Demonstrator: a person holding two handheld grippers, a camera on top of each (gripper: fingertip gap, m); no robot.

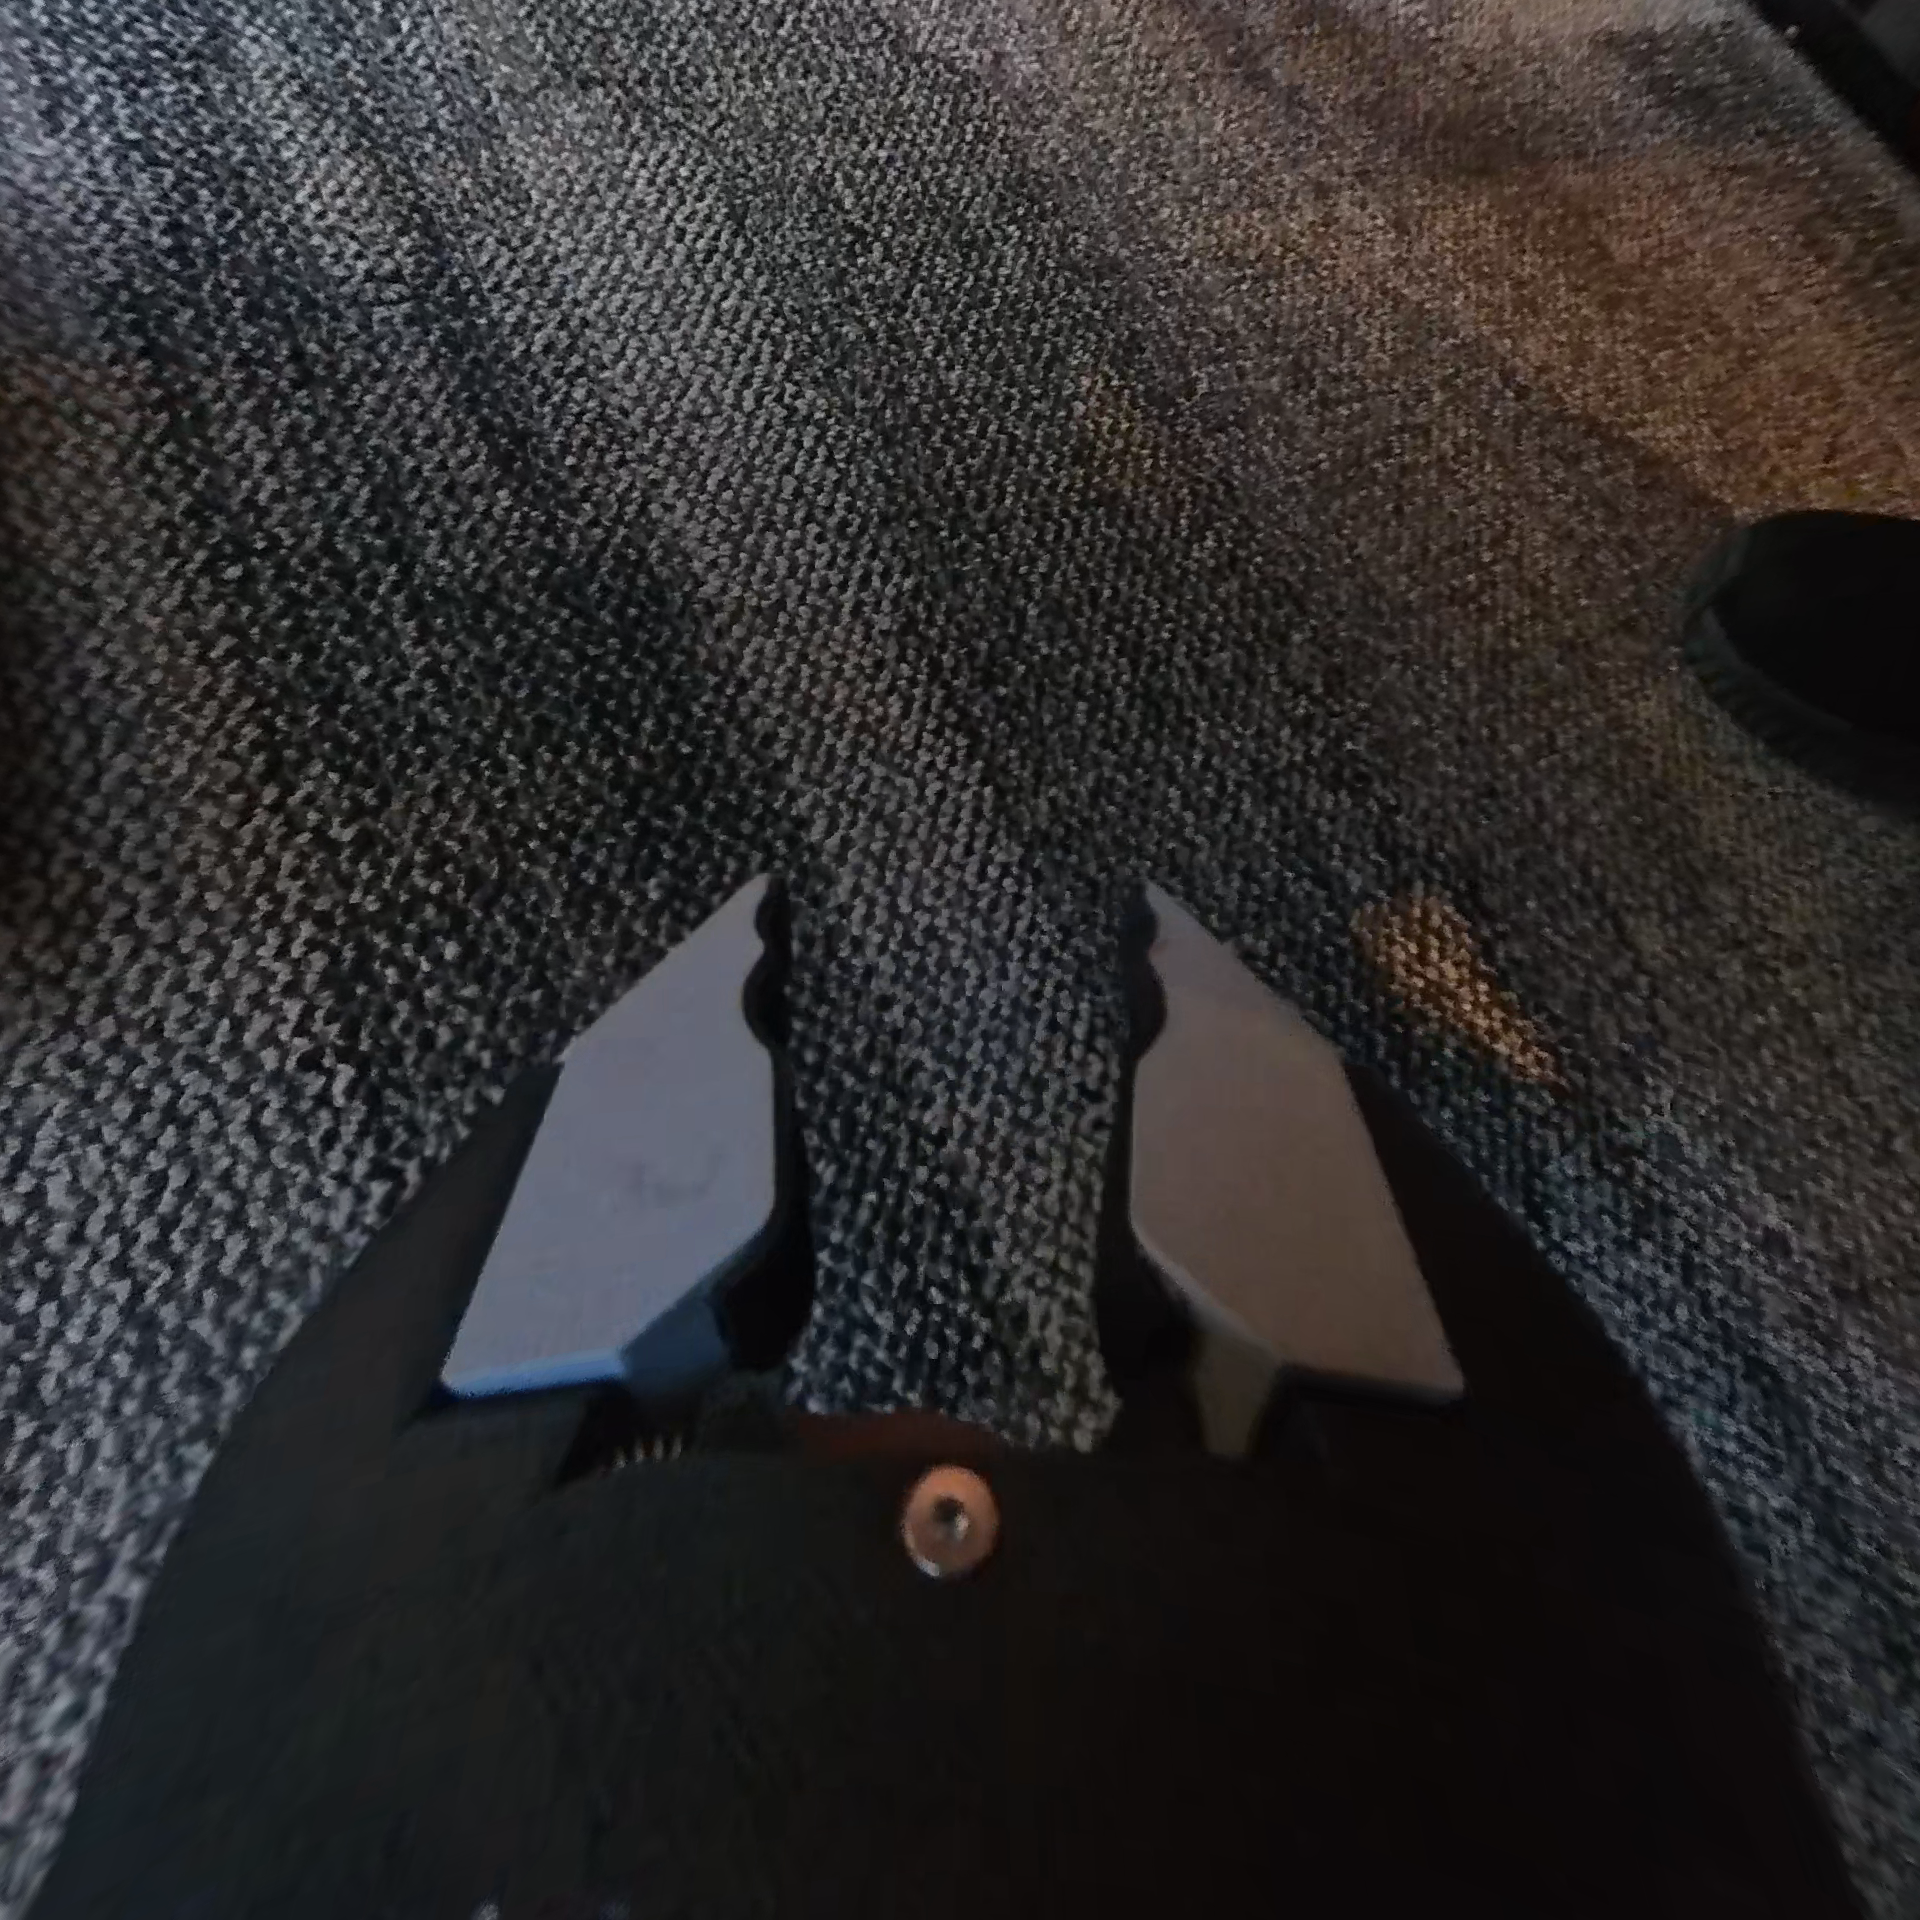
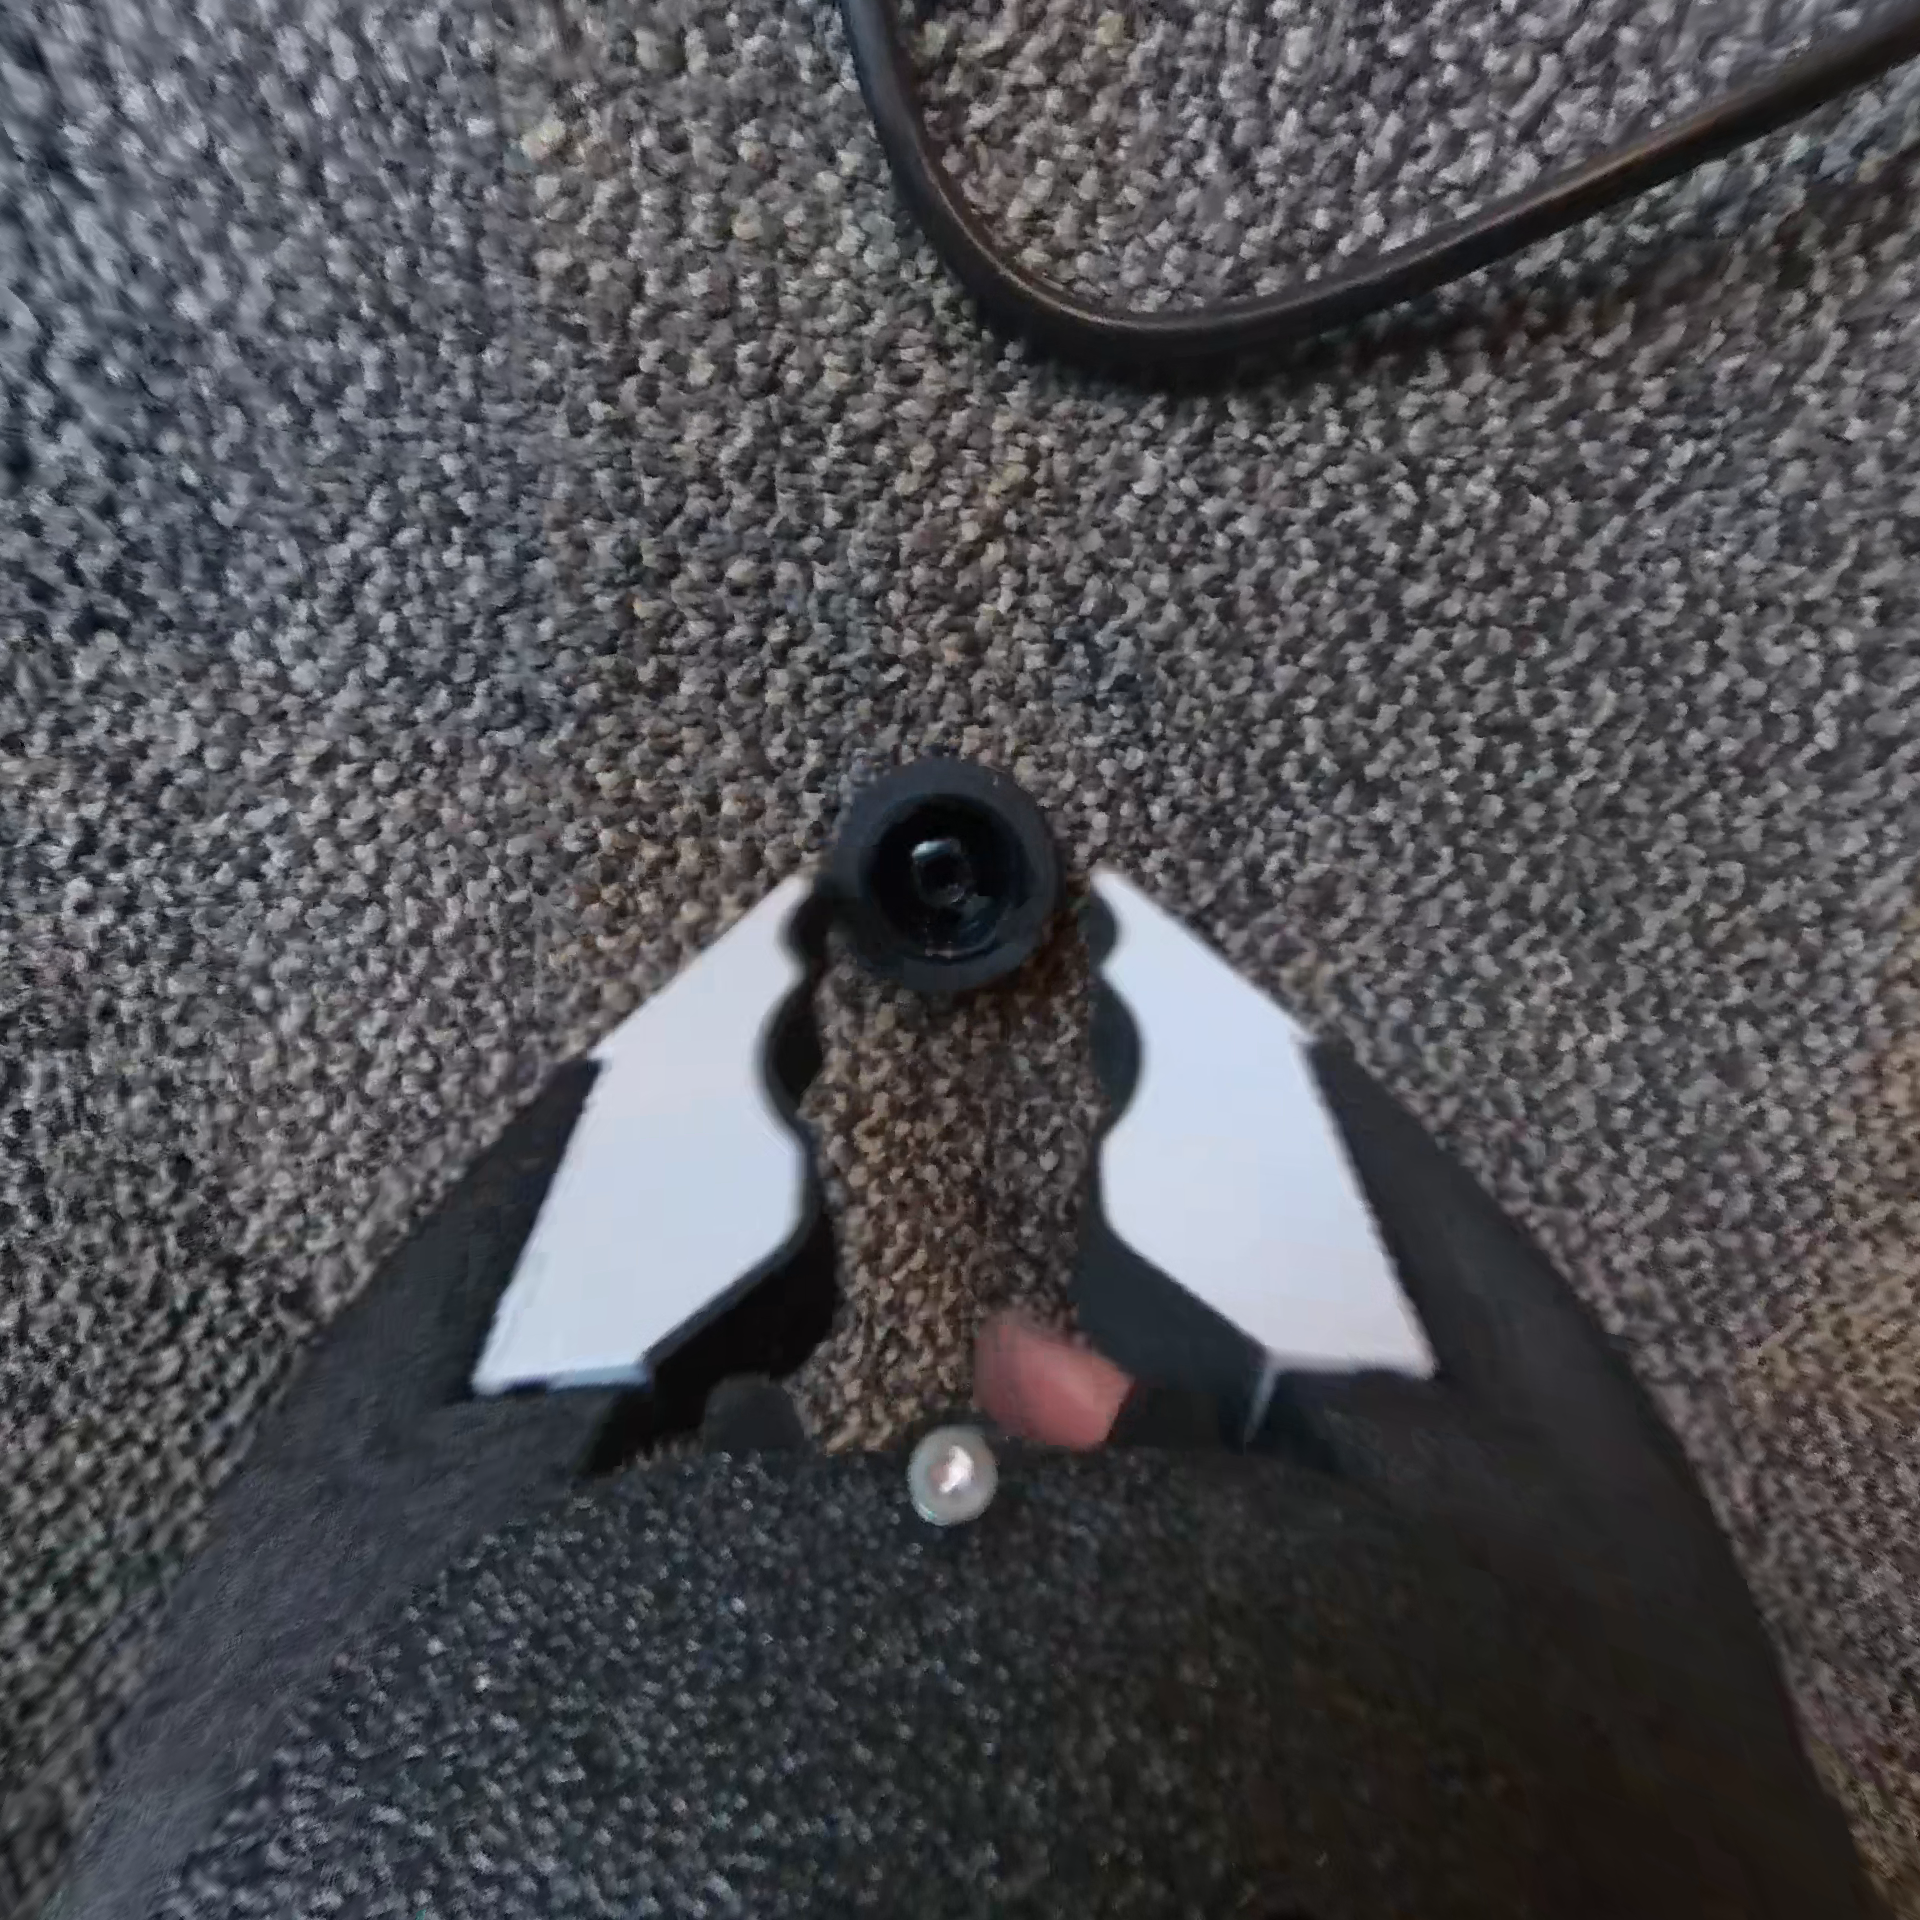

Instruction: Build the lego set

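Note:
In the right wrist view a small black round lego wheel [image 2: 942,875] lies flat on grey carpet, its hub hole facing up. My right gripper [image 2: 948,894] is open, its white fingertips on either side of the wheel and just short of it; the left tip is close to its rim. A fingertip of the person [image 2: 1049,1390] shows low between the fingers. In the left wrist view my left gripper [image 1: 954,904] is open and empty above bare carpet. No lego piece shows in that view.
A black cable [image 2: 1195,322] loops across the carpet beyond the wheel at the top right of the right wrist view. A dark rounded object [image 1: 1813,665] sits at the right edge of the left wrist view. An orange-brown patch [image 1: 1455,977] marks the carpet.

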